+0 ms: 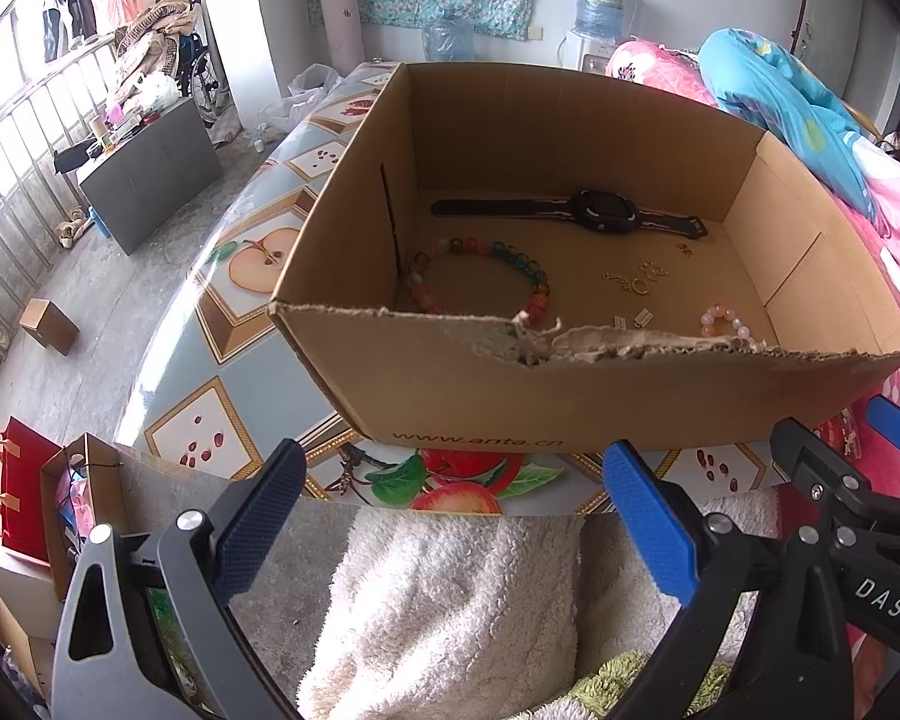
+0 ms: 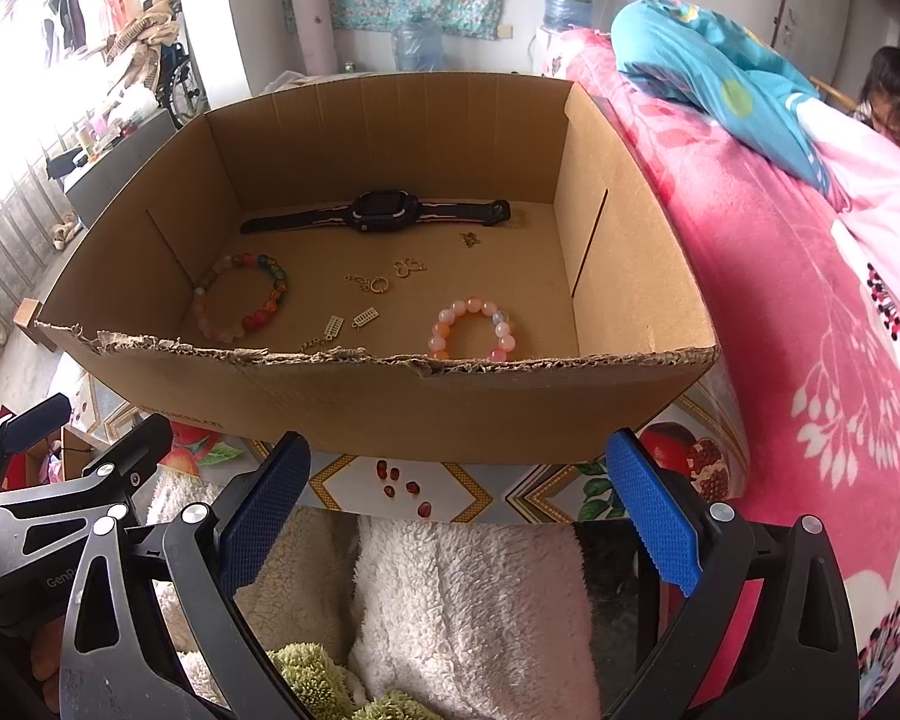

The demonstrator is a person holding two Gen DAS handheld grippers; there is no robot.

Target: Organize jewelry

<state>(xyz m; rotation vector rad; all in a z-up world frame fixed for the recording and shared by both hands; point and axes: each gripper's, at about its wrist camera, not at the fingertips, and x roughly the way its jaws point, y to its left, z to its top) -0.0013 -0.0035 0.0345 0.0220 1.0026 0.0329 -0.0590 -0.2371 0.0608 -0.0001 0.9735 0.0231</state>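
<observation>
Both grippers (image 1: 450, 516) (image 2: 459, 507) hover with jaws wide, empty. Tiny charms (image 2: 366, 319) could slip away. Torn box (image 2: 390, 384) rim may snag.

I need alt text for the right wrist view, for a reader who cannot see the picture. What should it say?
An open cardboard box with a torn front edge holds a dark smartwatch, a multicoloured bead bracelet, a pink bead bracelet and small gold charms. The right gripper, fingers apart and empty, hovers before the box.
</observation>
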